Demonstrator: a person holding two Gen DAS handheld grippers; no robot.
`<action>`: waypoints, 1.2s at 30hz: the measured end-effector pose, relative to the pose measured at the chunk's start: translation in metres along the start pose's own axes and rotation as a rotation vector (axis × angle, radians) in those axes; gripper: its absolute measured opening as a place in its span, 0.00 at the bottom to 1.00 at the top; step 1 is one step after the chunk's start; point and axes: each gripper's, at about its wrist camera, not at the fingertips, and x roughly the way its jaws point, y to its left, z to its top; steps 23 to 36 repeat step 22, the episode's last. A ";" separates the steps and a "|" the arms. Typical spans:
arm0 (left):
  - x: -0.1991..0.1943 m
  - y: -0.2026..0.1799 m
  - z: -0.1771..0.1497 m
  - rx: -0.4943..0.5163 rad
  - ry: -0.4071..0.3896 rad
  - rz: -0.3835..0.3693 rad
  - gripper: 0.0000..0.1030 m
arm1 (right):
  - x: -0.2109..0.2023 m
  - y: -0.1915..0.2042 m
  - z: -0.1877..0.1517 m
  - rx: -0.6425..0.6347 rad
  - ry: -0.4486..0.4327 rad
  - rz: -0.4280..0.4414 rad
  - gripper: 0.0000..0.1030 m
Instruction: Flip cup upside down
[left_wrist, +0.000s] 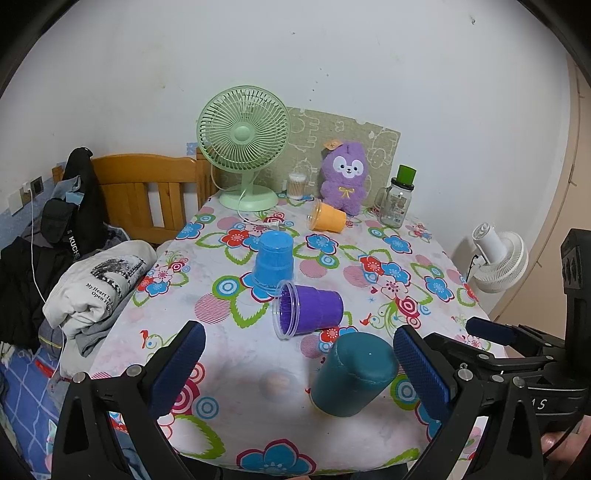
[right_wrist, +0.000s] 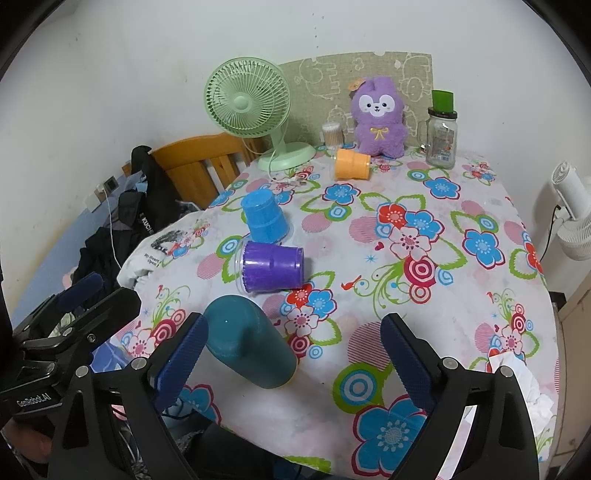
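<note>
A teal cup (left_wrist: 352, 374) stands upside down near the table's front edge; it also shows in the right wrist view (right_wrist: 247, 343). A purple cup (left_wrist: 308, 309) lies on its side behind it, mouth to the left; it also shows in the right wrist view (right_wrist: 272, 266). A blue cup (left_wrist: 274, 263) stands upside down; it also shows in the right wrist view (right_wrist: 264, 217). An orange cup (left_wrist: 327, 218) lies on its side at the back. My left gripper (left_wrist: 299, 363) is open and empty, just left of the teal cup. My right gripper (right_wrist: 293, 354) is open and empty, the teal cup by its left finger.
A floral tablecloth (right_wrist: 424, 258) covers the table. At the back stand a green fan (left_wrist: 243, 147), a purple plush toy (left_wrist: 343, 177), a glass jar (left_wrist: 397, 201) and a cotton swab box (left_wrist: 297, 186). Clothes (left_wrist: 92, 284) and a wooden headboard lie left. A white fan (left_wrist: 498, 258) is right.
</note>
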 end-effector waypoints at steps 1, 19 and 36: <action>0.000 0.000 0.000 0.001 0.000 -0.002 1.00 | 0.001 0.001 0.000 0.000 0.001 0.000 0.93; 0.001 0.004 0.000 0.000 -0.012 0.001 1.00 | 0.008 0.004 0.000 0.000 0.011 0.000 0.93; 0.004 0.002 -0.001 0.008 -0.012 0.007 1.00 | 0.010 0.004 0.000 0.000 0.013 0.000 0.93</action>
